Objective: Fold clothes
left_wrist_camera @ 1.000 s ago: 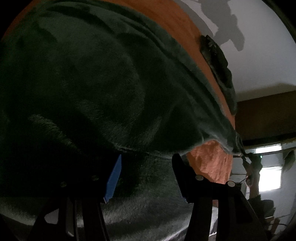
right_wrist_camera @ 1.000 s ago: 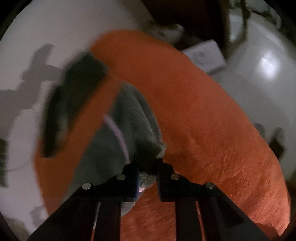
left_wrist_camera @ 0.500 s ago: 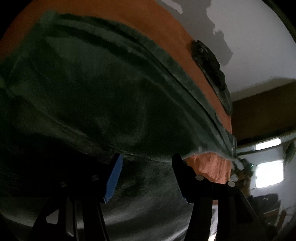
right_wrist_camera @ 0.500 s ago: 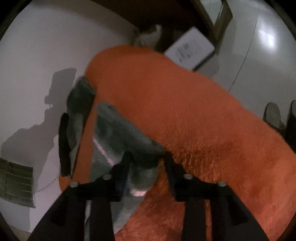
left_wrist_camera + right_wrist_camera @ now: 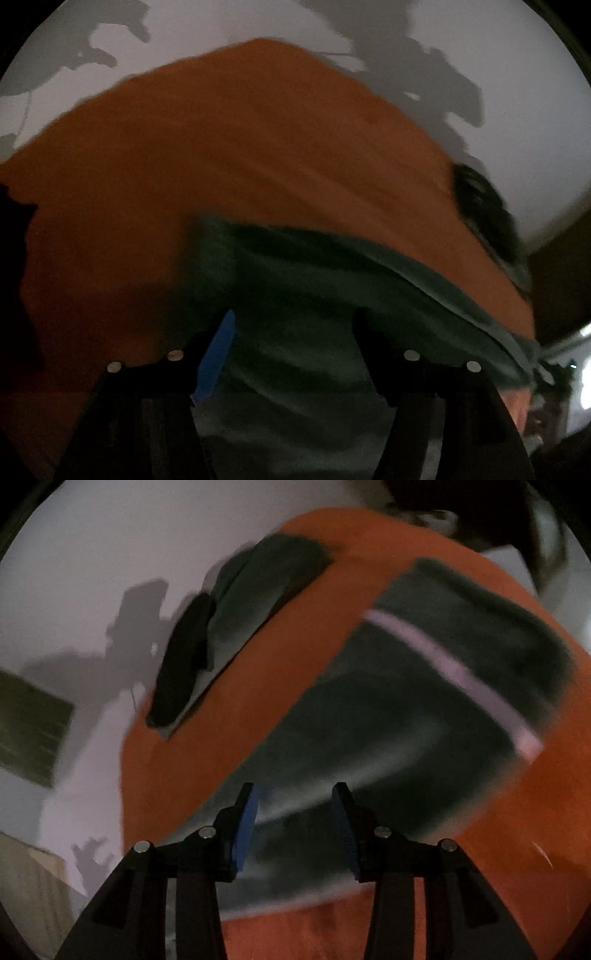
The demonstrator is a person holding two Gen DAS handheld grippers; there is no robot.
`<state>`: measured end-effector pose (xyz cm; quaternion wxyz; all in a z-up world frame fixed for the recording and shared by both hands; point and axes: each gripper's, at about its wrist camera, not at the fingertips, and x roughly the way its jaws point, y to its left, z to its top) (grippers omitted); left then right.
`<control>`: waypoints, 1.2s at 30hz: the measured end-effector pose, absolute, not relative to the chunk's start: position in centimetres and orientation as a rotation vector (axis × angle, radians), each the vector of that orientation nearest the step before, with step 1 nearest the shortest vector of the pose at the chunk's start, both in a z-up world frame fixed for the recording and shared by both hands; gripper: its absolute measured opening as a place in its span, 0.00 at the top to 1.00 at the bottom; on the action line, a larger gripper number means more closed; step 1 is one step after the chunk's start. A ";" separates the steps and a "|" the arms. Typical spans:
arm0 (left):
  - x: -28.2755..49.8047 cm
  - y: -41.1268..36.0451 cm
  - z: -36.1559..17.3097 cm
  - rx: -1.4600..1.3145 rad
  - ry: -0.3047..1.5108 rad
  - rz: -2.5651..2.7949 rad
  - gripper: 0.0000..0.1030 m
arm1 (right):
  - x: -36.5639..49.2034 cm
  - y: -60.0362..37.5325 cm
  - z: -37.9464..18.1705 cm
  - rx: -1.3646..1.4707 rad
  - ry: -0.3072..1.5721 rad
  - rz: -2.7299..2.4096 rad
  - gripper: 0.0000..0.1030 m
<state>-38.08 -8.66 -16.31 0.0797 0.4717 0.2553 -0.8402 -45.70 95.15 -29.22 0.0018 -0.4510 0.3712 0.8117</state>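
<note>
Big orange blanket carries everything. My dark green garment lies spread on it, maybe half folded, hard to tell. Folded pile sits at the far edge. Left gripper and right gripper both gape, holding nothing.

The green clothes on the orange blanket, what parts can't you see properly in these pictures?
- Left wrist view: the green garment runs under the open left claw and off the bottom edge; dim and blurred, so its type is unclear.
- Right wrist view: motion blur smears the garment's pale stripe; the open right claw covers its near edge.
- Right wrist view: the folded pile is too blurred to count.
</note>
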 end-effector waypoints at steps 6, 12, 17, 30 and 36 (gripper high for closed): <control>-41.4 -12.1 -19.7 1.480 0.897 -2.374 0.34 | -55.8 88.2 -30.3 -1.676 0.918 2.501 0.61; -43.6 -10.7 -21.9 1.522 0.648 -2.384 0.76 | -60.1 81.1 -34.3 -1.956 0.511 2.336 0.68; -42.7 -11.3 -20.8 1.409 0.693 -2.437 0.86 | -60.5 83.7 -31.7 -1.667 0.727 2.432 0.97; -42.9 -10.6 -21.7 1.435 0.732 -2.354 0.65 | -60.5 84.4 -31.7 -1.533 0.909 2.505 0.86; -36.4 -10.2 -15.3 1.266 0.795 -2.490 0.56 | -49.7 82.4 -26.1 -1.541 0.939 2.705 0.50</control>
